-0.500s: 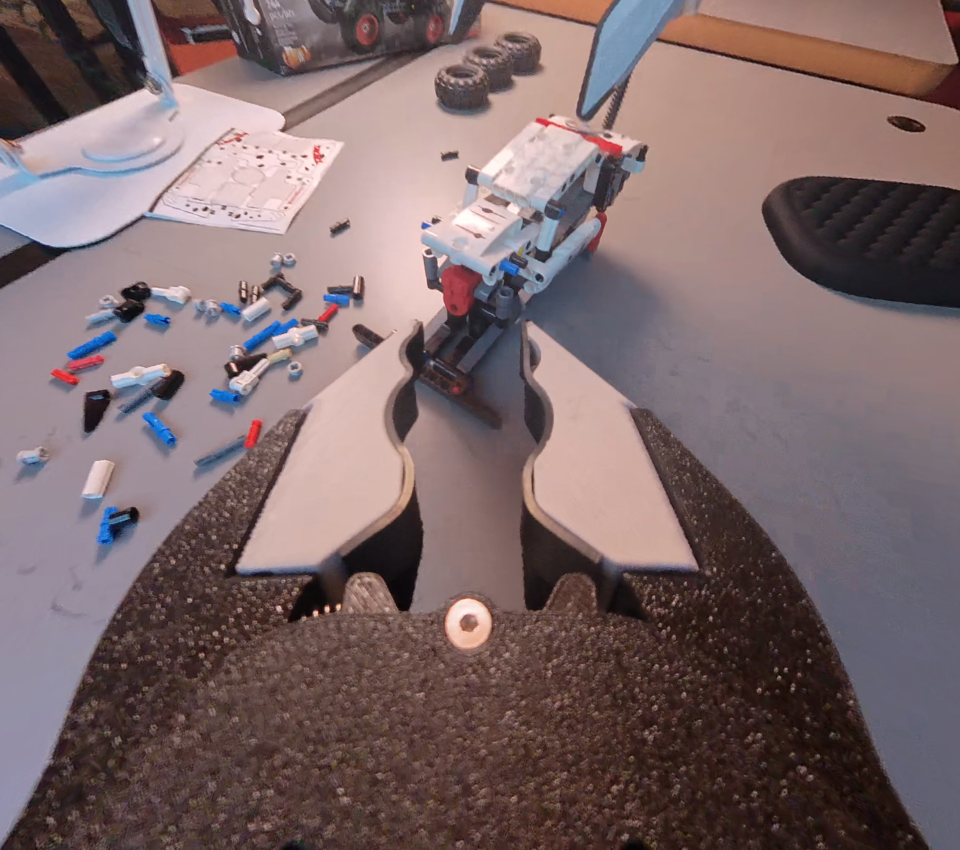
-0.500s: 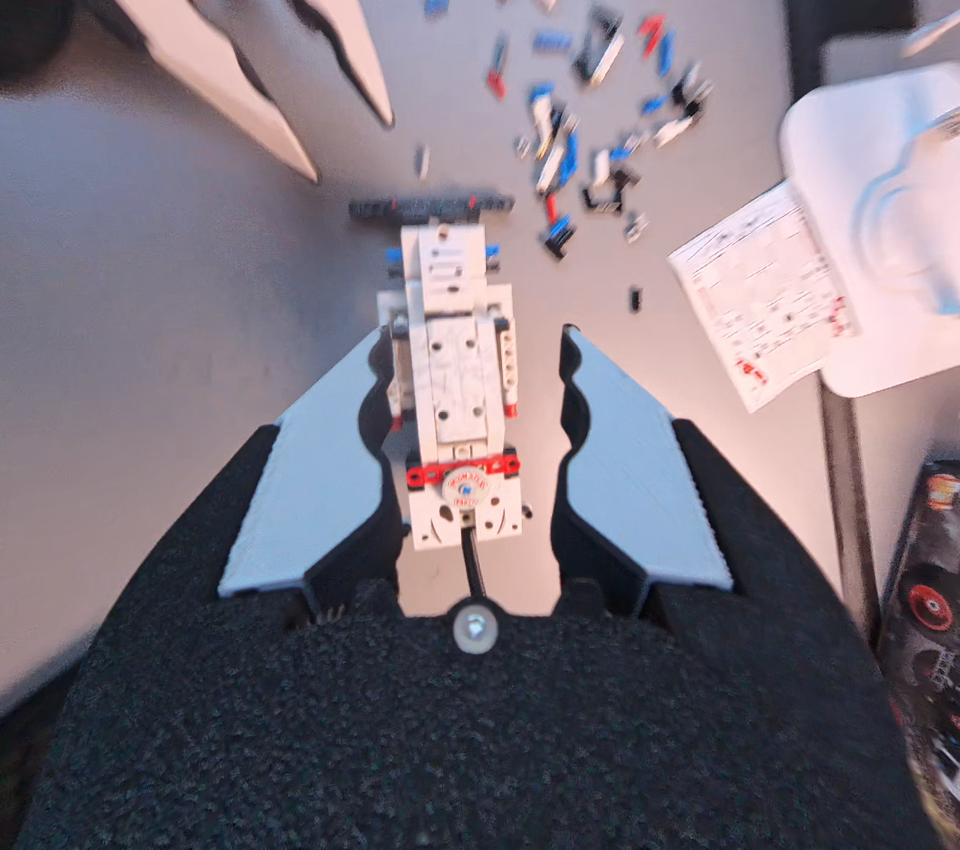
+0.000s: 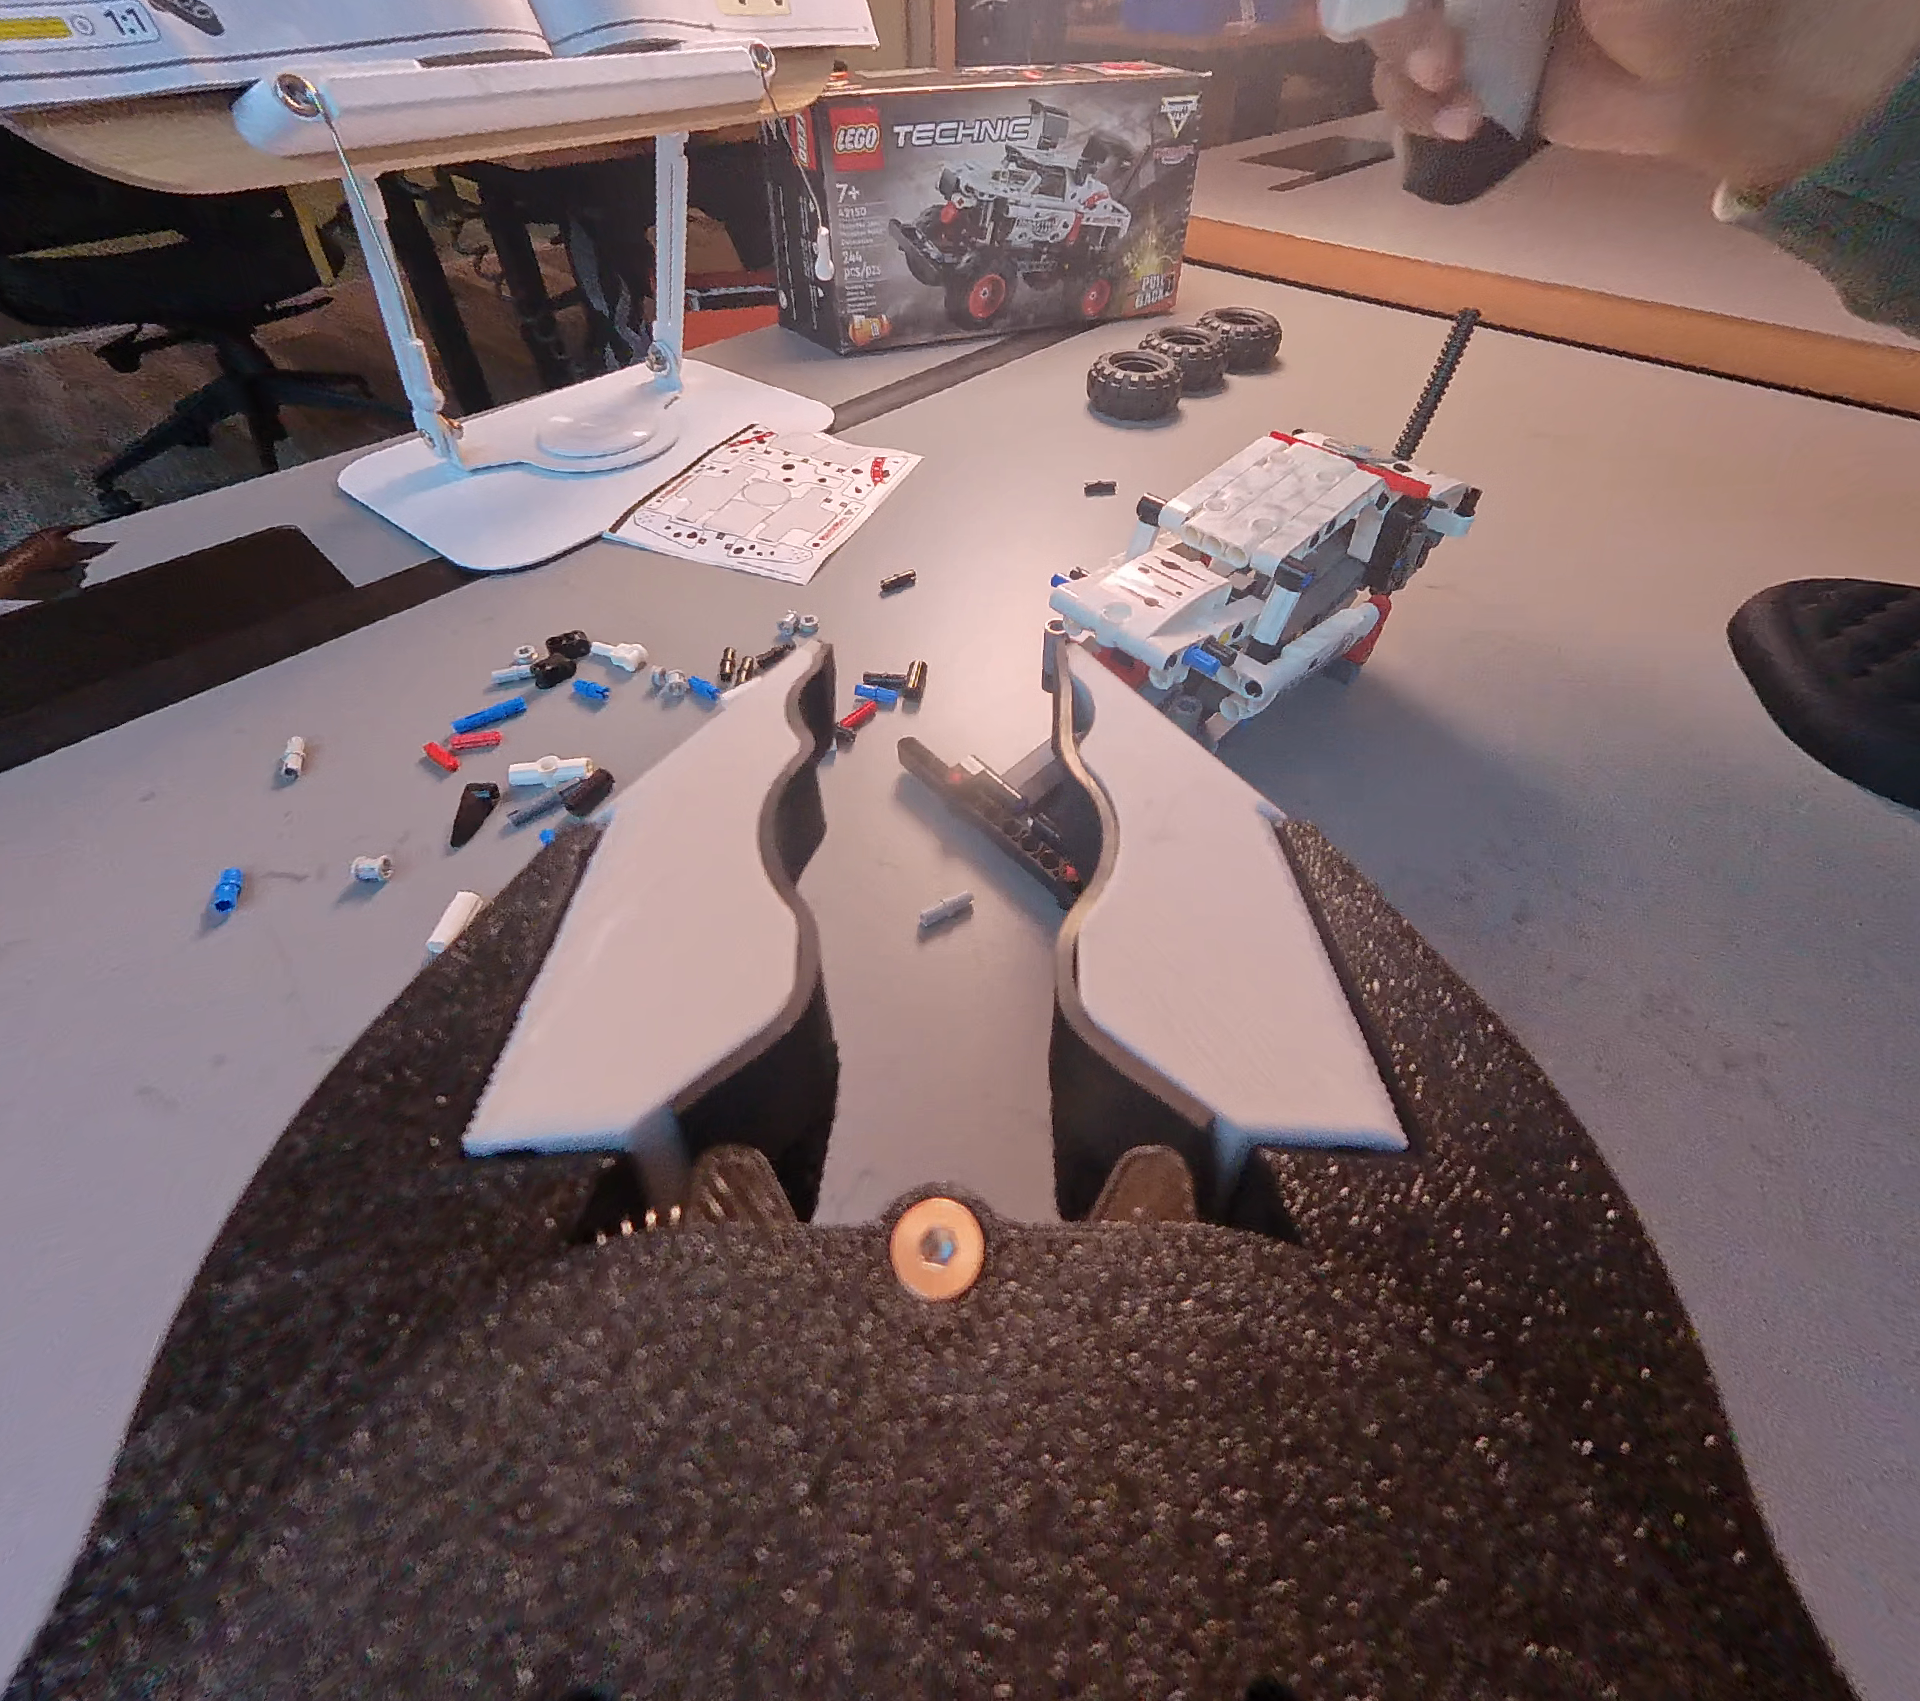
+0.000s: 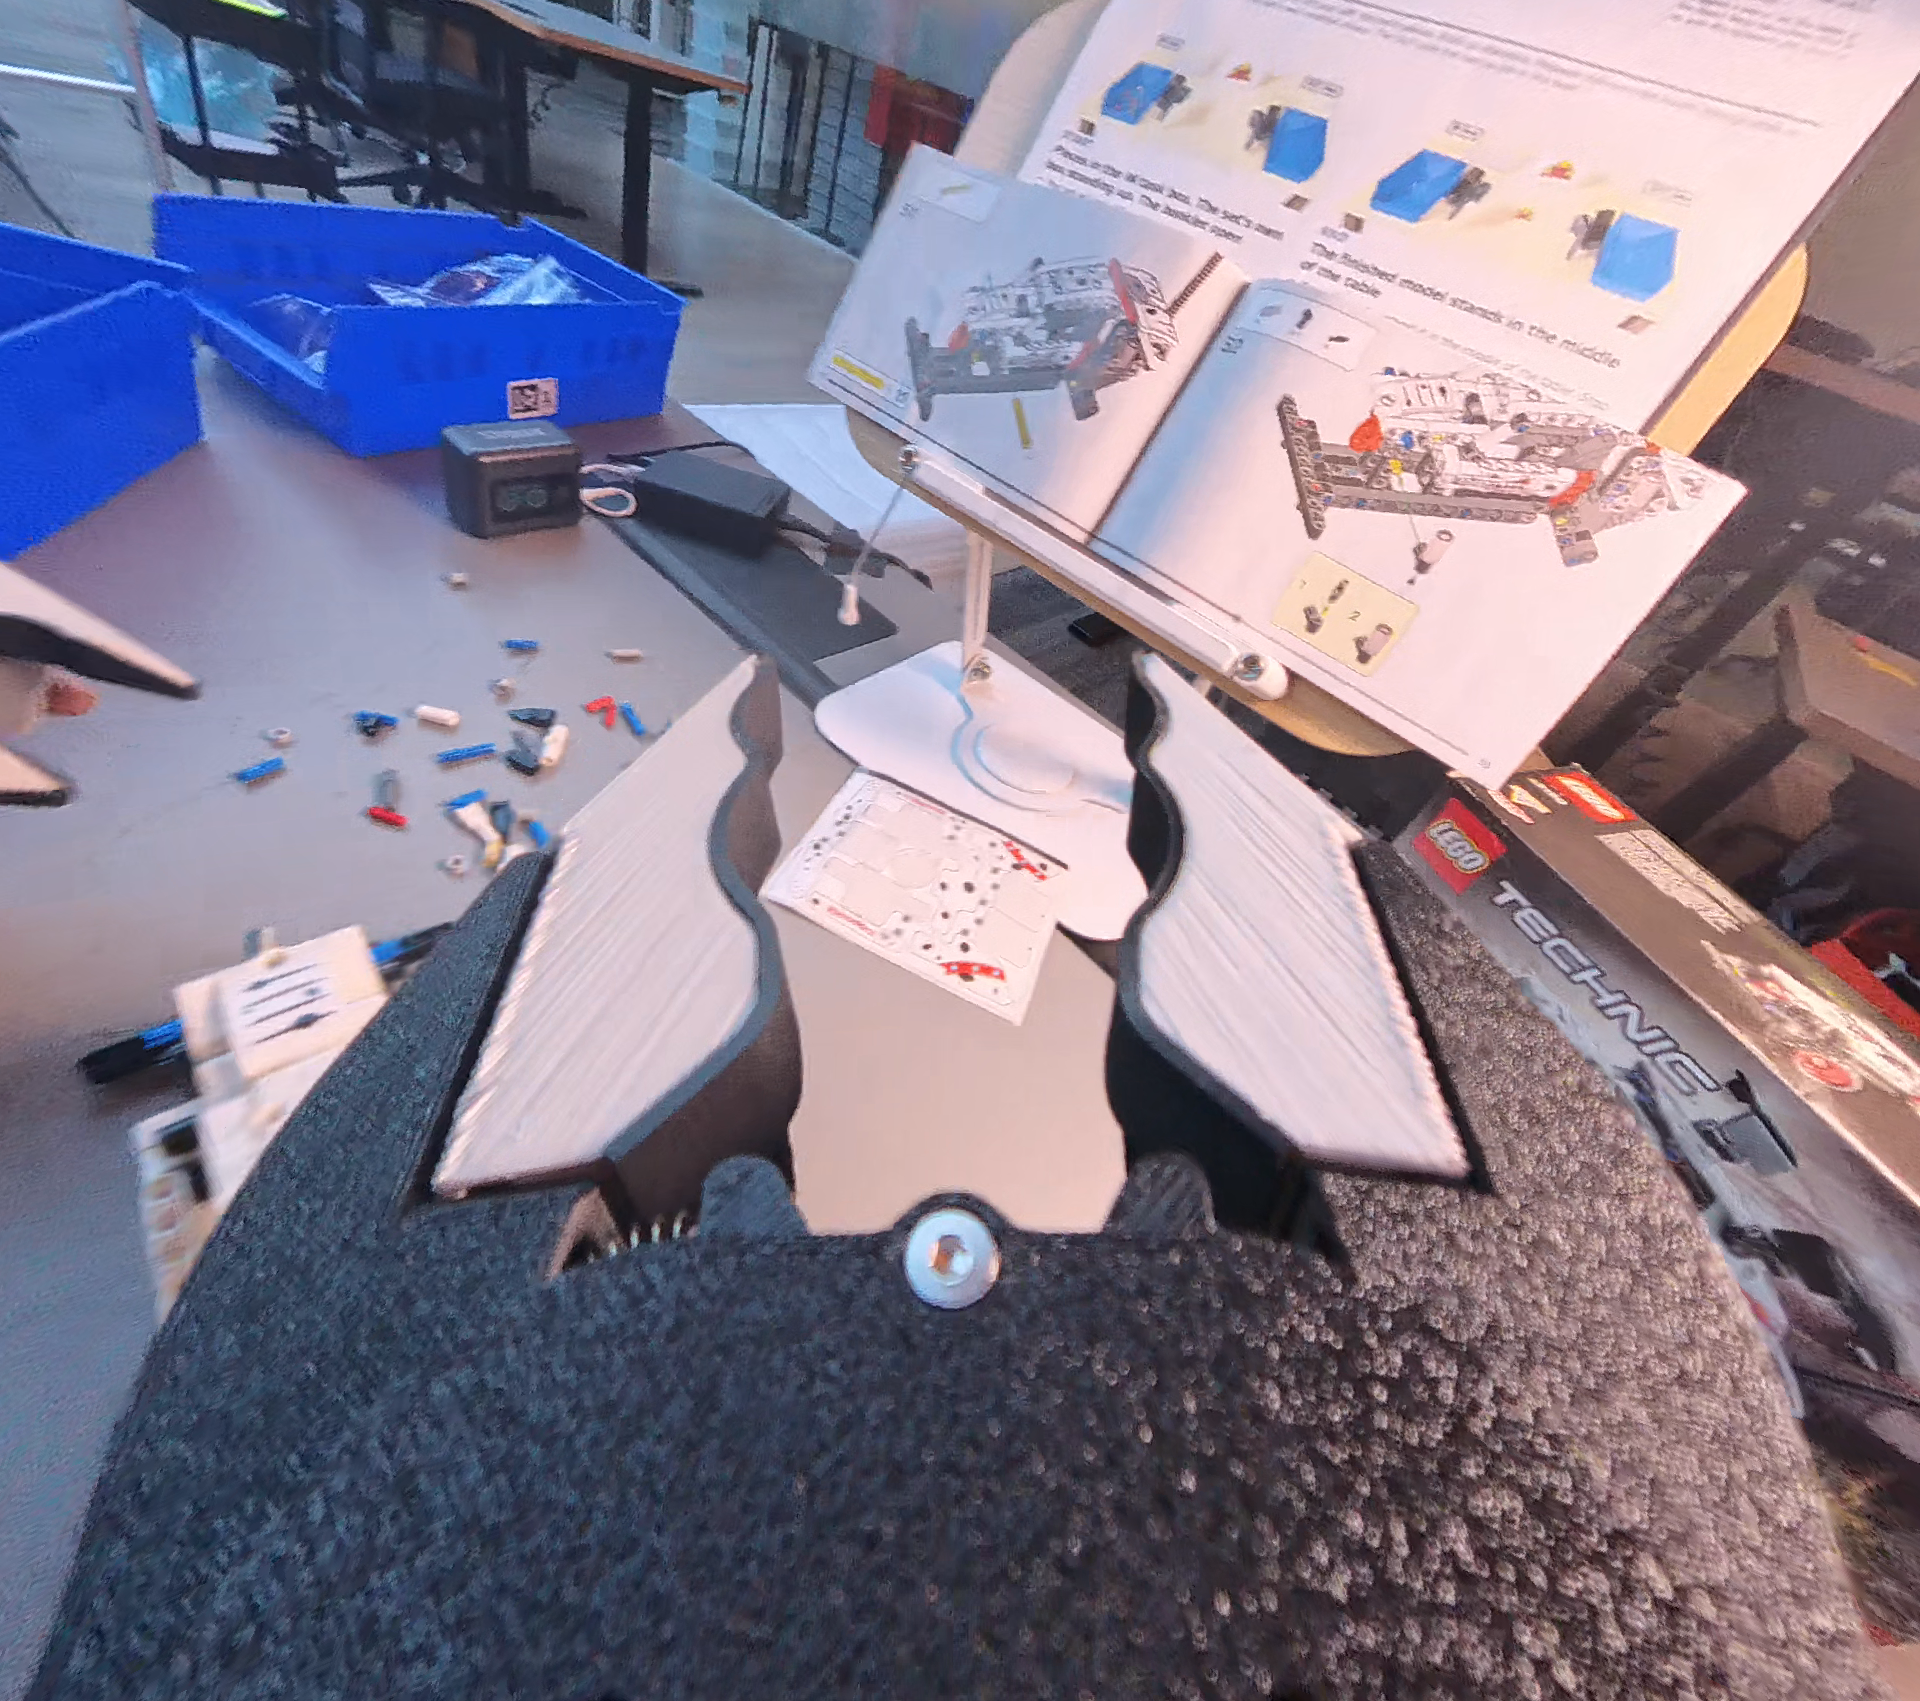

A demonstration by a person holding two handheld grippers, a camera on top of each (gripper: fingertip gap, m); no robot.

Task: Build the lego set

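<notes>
Left gripper (image 3: 940,664) open, empty, low over the table (image 3: 1507,976). Just past its tips, a dark beam (image 3: 987,794) of the truck (image 3: 1268,560), sitting mid-table toward the right edge. Loose parts (image 3: 540,716) scattered toward the left edge. Farther off, sticker sheet (image 3: 764,503), three tyres (image 3: 1184,358), box (image 3: 987,207) at the far edge. Right gripper (image 4: 951,685) raised, open, empty, facing the manual (image 4: 1278,446) on its stand (image 4: 977,747).

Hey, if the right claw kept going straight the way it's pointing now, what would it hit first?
Probably the sticker sheet lying flat on the table, framed between the open right claw fingers. Just past it sits the white base of the book stand. Depth is hard to judge here.
</notes>
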